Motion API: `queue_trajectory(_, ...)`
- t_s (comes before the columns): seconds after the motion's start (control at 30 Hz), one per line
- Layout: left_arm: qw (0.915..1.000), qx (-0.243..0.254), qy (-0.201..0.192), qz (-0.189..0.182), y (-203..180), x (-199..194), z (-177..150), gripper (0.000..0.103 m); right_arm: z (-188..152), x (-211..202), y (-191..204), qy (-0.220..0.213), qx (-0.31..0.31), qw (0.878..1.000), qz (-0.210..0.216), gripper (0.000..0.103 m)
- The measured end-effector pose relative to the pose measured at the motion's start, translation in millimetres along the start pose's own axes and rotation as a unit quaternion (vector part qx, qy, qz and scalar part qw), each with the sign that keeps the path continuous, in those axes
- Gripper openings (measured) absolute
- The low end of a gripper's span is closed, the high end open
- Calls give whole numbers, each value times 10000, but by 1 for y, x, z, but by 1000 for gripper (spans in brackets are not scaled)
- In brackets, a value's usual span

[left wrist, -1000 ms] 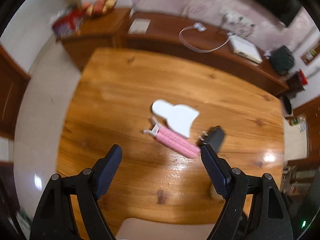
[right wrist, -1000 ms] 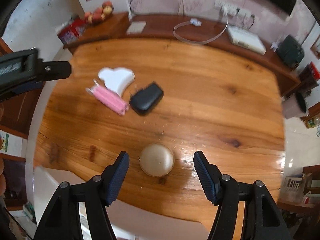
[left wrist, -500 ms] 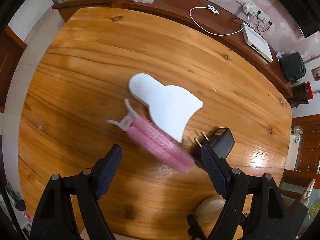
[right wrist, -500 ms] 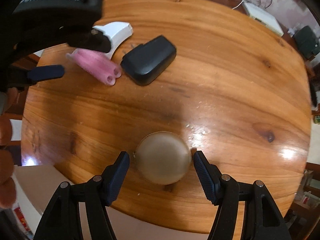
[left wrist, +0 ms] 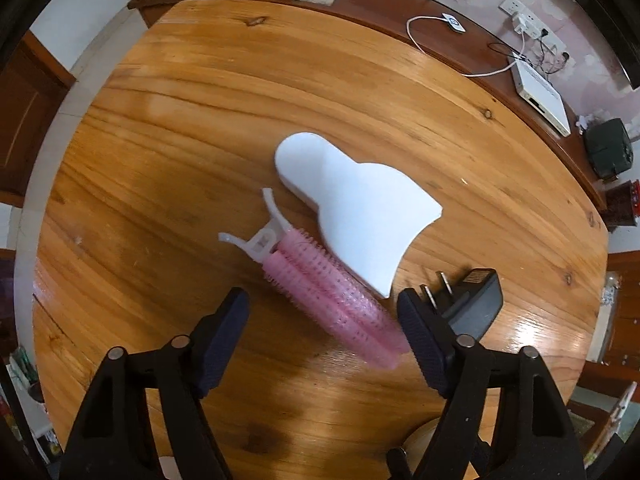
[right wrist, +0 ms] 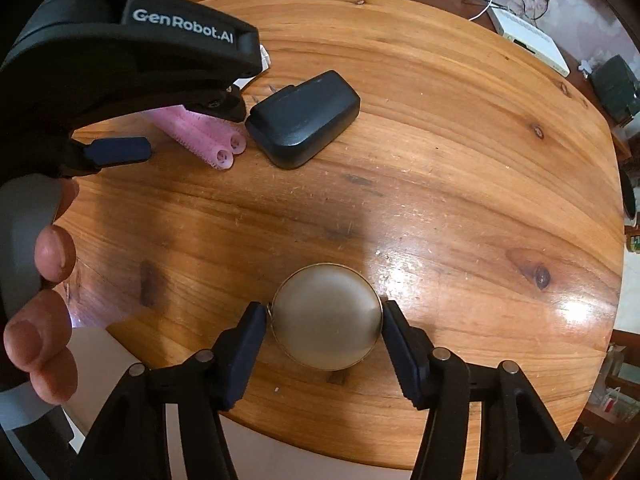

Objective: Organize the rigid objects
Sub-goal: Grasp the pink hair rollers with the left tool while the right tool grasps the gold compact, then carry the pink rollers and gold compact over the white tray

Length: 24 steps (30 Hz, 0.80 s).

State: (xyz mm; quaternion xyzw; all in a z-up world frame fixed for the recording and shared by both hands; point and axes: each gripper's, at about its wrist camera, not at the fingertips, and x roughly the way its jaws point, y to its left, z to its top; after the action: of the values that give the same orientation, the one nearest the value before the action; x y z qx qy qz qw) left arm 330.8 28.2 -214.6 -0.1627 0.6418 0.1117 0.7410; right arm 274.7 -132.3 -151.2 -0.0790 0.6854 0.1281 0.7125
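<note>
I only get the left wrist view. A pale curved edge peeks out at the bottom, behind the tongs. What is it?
Observer: A round, domed, beige disc lying on the table.
Operator: Is anything touching it?
Observer: The right tongs straddle it. Their jaws have just been closing, and they seem to touch its rim on both sides.
Operator: My pink roller looks blurred at its near end. What's there?
Observer: From the right wrist view, the roller ends in two hollow tubes, side by side.
</note>
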Motion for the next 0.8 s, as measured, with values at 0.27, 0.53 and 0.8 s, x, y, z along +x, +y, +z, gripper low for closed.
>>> queue_trajectory(0.27, 9991, 138, -143, 368, 8, -5, -6, 28, 0, -1, 4, -9, -45, 9999, -142, 56)
queue_trajectory(0.53, 9995, 213, -229, 66, 27, -28, -16, 28, -4, -9, -1, -210, 252, 9993, -178, 55)
queue_trajectory(0.8, 9941, 739, -716, -351, 32, -101, -45, 27, -31, -72, -24, -951, 679, 9931, 94, 55)
